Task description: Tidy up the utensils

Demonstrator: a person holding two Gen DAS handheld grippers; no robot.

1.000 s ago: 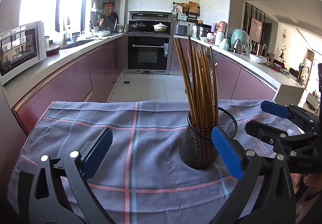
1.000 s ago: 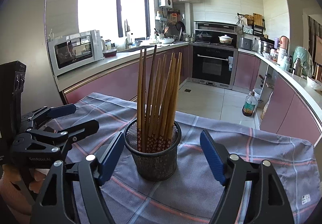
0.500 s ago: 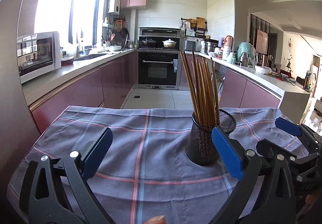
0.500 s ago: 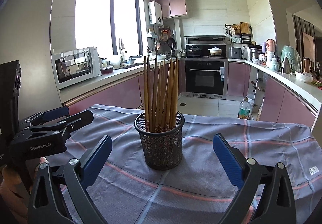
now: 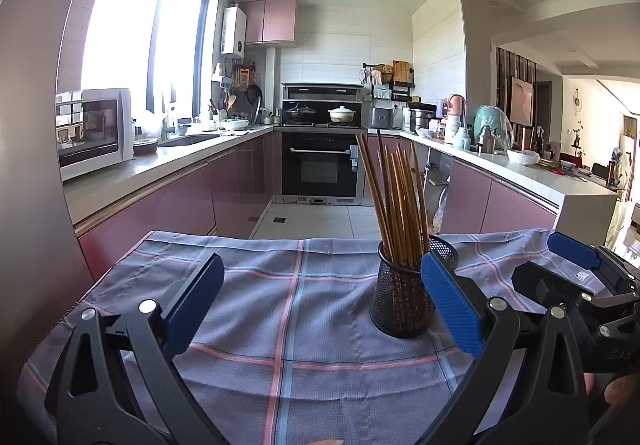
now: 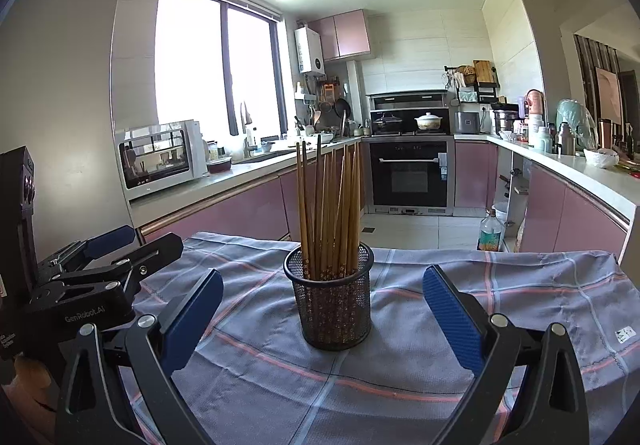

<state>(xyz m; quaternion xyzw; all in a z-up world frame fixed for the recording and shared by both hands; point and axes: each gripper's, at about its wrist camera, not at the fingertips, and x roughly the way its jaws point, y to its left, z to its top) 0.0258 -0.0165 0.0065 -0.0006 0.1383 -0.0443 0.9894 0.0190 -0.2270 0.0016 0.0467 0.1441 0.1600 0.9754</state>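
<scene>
Both claws spread wide and empty: left gripper (image 5: 322, 303), right gripper (image 6: 322, 311). Chopsticks (image 6: 328, 205) look all binned in the mesh holder (image 6: 332, 305), so back off level without clipping their tips.

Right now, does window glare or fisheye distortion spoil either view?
Left wrist view: window blown out, counters bowed, chopsticks sharp. Right wrist view: window also overexposed, ceiling glare, mesh holder crisp, dark corners.
</scene>
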